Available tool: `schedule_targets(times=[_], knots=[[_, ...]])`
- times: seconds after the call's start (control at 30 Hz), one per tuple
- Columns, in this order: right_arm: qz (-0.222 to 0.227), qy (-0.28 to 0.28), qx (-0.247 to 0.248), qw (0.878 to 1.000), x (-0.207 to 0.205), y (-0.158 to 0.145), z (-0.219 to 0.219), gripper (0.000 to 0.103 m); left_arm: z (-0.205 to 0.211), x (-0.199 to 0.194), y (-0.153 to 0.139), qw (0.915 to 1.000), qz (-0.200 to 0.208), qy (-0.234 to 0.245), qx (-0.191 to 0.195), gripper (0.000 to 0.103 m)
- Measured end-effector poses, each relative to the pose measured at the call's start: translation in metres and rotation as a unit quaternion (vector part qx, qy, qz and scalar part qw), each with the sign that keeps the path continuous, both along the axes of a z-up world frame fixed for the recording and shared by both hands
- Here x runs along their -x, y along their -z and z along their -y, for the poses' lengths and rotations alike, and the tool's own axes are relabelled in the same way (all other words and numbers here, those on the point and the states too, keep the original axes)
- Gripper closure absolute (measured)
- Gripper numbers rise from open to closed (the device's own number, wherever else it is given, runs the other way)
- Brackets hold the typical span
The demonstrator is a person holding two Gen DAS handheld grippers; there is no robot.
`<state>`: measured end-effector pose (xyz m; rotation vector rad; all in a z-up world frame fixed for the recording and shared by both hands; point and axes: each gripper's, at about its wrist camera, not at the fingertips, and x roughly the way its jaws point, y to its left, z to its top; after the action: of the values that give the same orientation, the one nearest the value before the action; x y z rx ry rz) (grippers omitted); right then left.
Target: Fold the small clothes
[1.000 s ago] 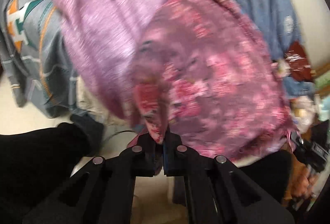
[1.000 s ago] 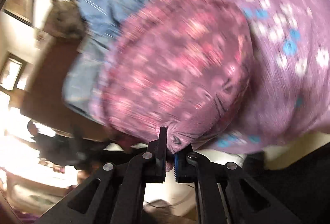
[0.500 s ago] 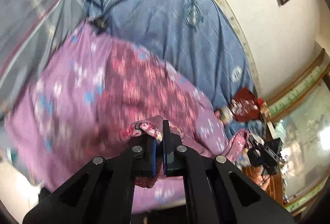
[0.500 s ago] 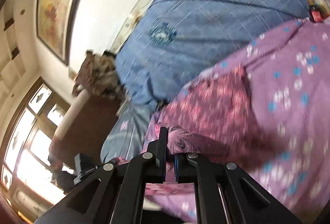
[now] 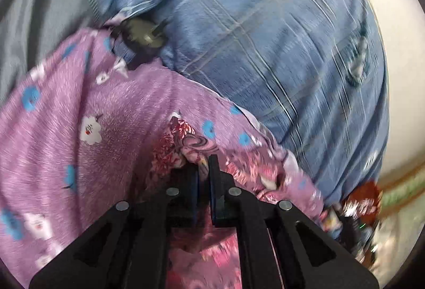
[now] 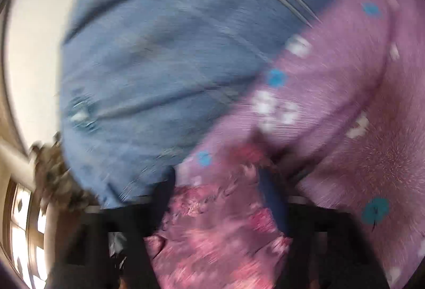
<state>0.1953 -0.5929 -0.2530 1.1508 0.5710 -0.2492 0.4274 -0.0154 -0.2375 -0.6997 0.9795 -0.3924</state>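
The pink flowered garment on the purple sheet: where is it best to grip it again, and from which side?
Grip the raised fold of the pink flowered garment at its edge, coming from the near side along the purple sheet. The left tongs already pinch there; it stands up, easy to pinch.

Bed under a blue plaid cover (image 5: 279, 55), lilac flowered sheet (image 5: 87, 113) spread over its near part, pink floral garment (image 6: 220, 233) lying on that sheet

no text or label can be read.
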Motion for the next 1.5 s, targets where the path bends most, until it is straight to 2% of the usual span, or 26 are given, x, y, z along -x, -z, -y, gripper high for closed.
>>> schedule_targets(times=[0.1, 0.17, 0.2, 0.23, 0.3, 0.33, 0.37, 0.47, 0.53, 0.63, 0.7, 0.77, 0.83, 0.9, 0.93, 0.97, 1.03, 1.07, 1.1, 1.13, 1.2, 1.23, 1.27, 1.4, 1.43, 1.5], knots=[[0.011, 0.021, -0.003, 1.0, 0.007, 0.013, 0.004, 0.031, -0.017, 0.003, 0.006, 0.9971, 0.001, -0.027, 0.071, 0.094], [0.027, 0.034, 0.021, 0.999, 0.021, 0.004, -0.004, 0.031, -0.032, 0.013, -0.009, 0.9928, 0.022, -0.054, 0.105, 0.085], [0.037, 0.028, 0.041, 0.998, 0.025, -0.005, -0.012, 0.031, -0.038, 0.022, -0.021, 0.9913, 0.045, -0.075, 0.098, 0.068], [0.04, 0.014, 0.063, 0.997, 0.025, -0.015, -0.021, 0.032, -0.045, 0.038, -0.039, 0.9889, 0.081, -0.104, 0.069, 0.047], [0.043, -0.03, 0.115, 0.992, 0.02, -0.04, -0.052, 0.033, -0.052, 0.067, -0.066, 0.9801, 0.132, -0.146, 0.025, 0.031], [0.044, -0.056, 0.129, 0.989, 0.014, -0.049, -0.066, 0.034, -0.056, 0.085, -0.075, 0.9752, 0.15, -0.162, 0.013, 0.029], [0.042, -0.082, 0.14, 0.986, 0.008, -0.056, -0.083, 0.034, -0.058, 0.095, -0.076, 0.9738, 0.152, -0.169, 0.009, 0.027], [0.033, -0.153, 0.159, 0.975, -0.021, -0.073, -0.14, 0.034, -0.054, 0.121, -0.059, 0.9792, 0.115, -0.167, -0.01, 0.023], [0.02, -0.21, 0.172, 0.962, -0.046, -0.078, -0.184, 0.034, -0.048, 0.118, -0.038, 0.9854, 0.052, -0.149, -0.064, 0.024], [-0.004, -0.294, 0.201, 0.934, -0.084, -0.081, -0.245, 0.034, -0.051, 0.112, -0.016, 0.9856, 0.009, -0.147, -0.082, 0.024], [-0.018, -0.332, 0.202, 0.921, -0.103, -0.079, -0.276, 0.034, -0.053, 0.106, -0.015, 0.9851, 0.004, -0.146, -0.092, 0.024], [-0.032, -0.368, 0.179, 0.912, -0.121, -0.07, -0.3, 0.035, -0.049, 0.1, -0.014, 0.9827, 0.001, -0.128, -0.134, 0.024], [-0.059, -0.374, 0.178, 0.908, -0.133, -0.059, -0.321, 0.038, -0.043, 0.09, -0.009, 0.9779, -0.011, -0.105, -0.181, 0.024], [-0.101, -0.392, 0.174, 0.898, -0.145, -0.037, -0.338, 0.055, -0.041, 0.083, 0.001, 0.9756, -0.03, -0.091, -0.197, 0.024], [-0.124, -0.397, 0.172, 0.893, -0.154, -0.027, -0.343, 0.071, -0.04, 0.079, 0.006, 0.9751, -0.039, -0.082, -0.202, 0.024], [-0.153, -0.393, 0.177, 0.889, -0.166, -0.016, -0.346, 0.077, -0.04, 0.078, 0.013, 0.9746, -0.044, -0.075, -0.207, 0.024], [-0.172, -0.355, 0.192, 0.899, -0.193, -0.01, -0.336, 0.079, -0.034, 0.074, 0.018, 0.9709, -0.045, -0.058, -0.228, 0.024], [-0.16, -0.321, 0.204, 0.911, -0.207, -0.016, -0.326, 0.08, -0.032, 0.072, 0.02, 0.9694, -0.044, -0.049, -0.236, 0.024], [-0.135, -0.277, 0.214, 0.927, -0.218, -0.027, -0.313, 0.08, -0.03, 0.07, 0.021, 0.9688, -0.046, -0.044, -0.24, 0.024], [-0.105, -0.231, 0.216, 0.943, -0.223, -0.038, -0.299, 0.074, -0.031, 0.068, 0.021, 0.9689, -0.046, -0.042, -0.24, 0.024], [-0.046, -0.16, 0.207, 0.964, -0.216, -0.059, -0.273, 0.07, -0.037, 0.066, 0.018, 0.9704, -0.047, -0.046, -0.232, 0.024], [-0.037, -0.154, 0.2, 0.967, -0.212, -0.063, -0.267, 0.065, -0.04, 0.066, 0.017, 0.9713, -0.048, -0.048, -0.228, 0.024], [-0.033, -0.161, 0.192, 0.967, -0.205, -0.067, -0.263, 0.065, -0.045, 0.067, 0.014, 0.9728, -0.043, -0.054, -0.221, 0.024], [-0.05, -0.216, 0.235, 0.946, -0.144, -0.071, -0.266, 0.065, -0.049, 0.074, -0.008, 0.972, 0.002, -0.07, -0.224, 0.024], [-0.059, -0.221, 0.245, 0.942, -0.126, -0.068, -0.264, 0.069, -0.044, 0.074, -0.01, 0.9709, 0.01, -0.065, -0.23, 0.024], [-0.079, -0.208, 0.258, 0.94, -0.081, -0.061, -0.251, 0.068, -0.034, 0.078, -0.012, 0.9698, 0.019, -0.042, -0.24, 0.024]])
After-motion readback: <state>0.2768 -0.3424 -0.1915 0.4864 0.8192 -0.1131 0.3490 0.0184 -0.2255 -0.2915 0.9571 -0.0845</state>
